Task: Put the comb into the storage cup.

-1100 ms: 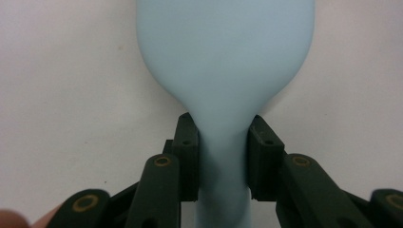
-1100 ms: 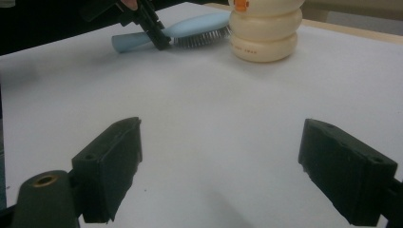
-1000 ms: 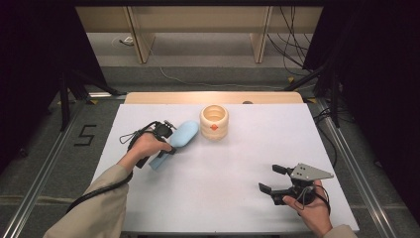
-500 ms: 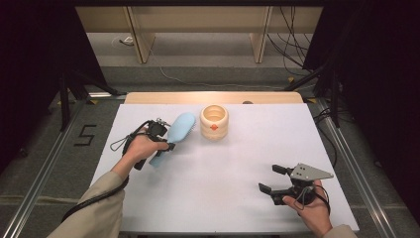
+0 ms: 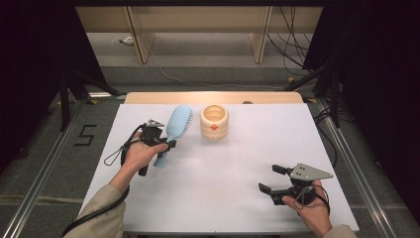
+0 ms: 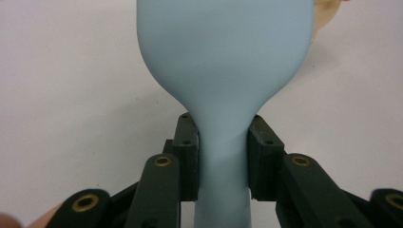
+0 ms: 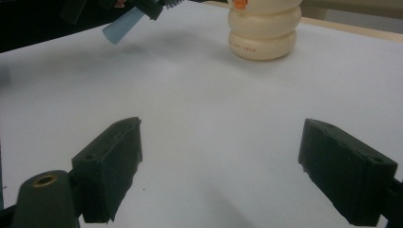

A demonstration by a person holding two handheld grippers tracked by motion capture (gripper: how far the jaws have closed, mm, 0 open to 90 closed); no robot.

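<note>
A: Left gripper (image 5: pixel 168 144)?

B: I see its pads clamped on the narrow neck of the pale blue plastic hairbrush (image 5: pixel 174 130), one pad on each side. Brush is off the white table (image 5: pixel 237 198), head pointing up and away, bristles facing the cream ribbed ceramic pot (image 5: pixel 214 121), just left of it, not touching.

A: And the right gripper (image 5: pixel 271 179)?

B: Jaws spread wide, nothing between them, only bare tabletop. It sits well apart from the pot, on the near right side, in the person's hand.

Lab recording bay: white table (image 5: pixel 218 198), black curtains (image 5: pixel 376 74), loose floor cables (image 5: pixel 292 54), taped floor number (image 5: pixel 85 135).
</note>
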